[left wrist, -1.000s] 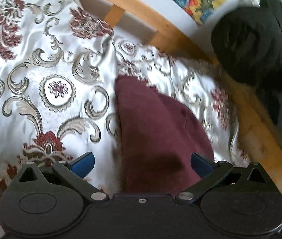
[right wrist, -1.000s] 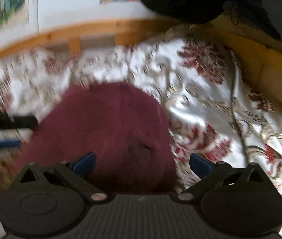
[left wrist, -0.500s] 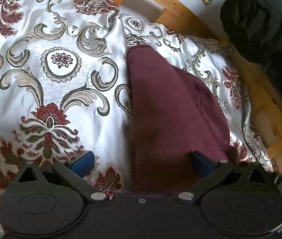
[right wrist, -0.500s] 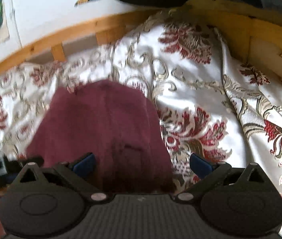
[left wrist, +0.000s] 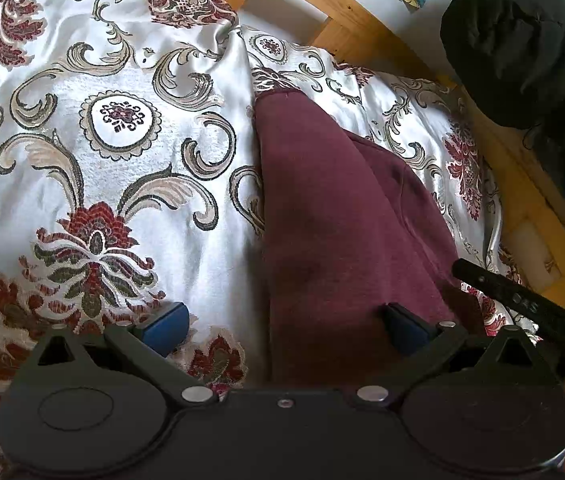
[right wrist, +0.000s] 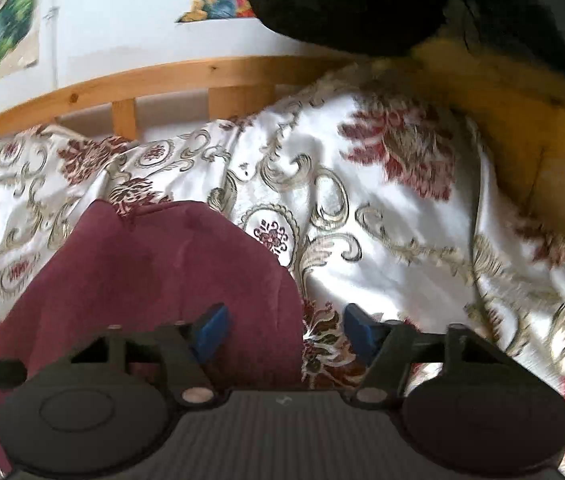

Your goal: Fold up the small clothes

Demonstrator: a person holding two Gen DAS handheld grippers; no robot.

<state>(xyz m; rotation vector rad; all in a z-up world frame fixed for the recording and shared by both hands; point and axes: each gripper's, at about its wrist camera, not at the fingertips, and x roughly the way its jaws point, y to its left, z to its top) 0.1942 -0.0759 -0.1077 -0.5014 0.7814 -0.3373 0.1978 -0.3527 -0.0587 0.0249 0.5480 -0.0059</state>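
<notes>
A maroon garment (left wrist: 342,216) lies folded on a white floral bedspread (left wrist: 122,160). My left gripper (left wrist: 286,324) is open wide, low over the garment's near left edge, with one blue pad on the bedspread and the other over the cloth. In the right wrist view the same garment (right wrist: 162,272) lies at lower left. My right gripper (right wrist: 284,330) is open but narrower, straddling the garment's near right edge. The right gripper's black body (left wrist: 522,304) shows at the right of the left wrist view.
A wooden bed rail (right wrist: 162,84) runs behind the bedspread (right wrist: 402,240), and along its right side (left wrist: 522,184). A black bundle of cloth (left wrist: 522,48) hangs over the rail's corner. Coloured pictures (right wrist: 6,28) hang on the white wall.
Both grippers have moved down and nearer to the garment's near edge. The right gripper's jaws have narrowed from wide open to partly closed. The left jaws stay wide.
</notes>
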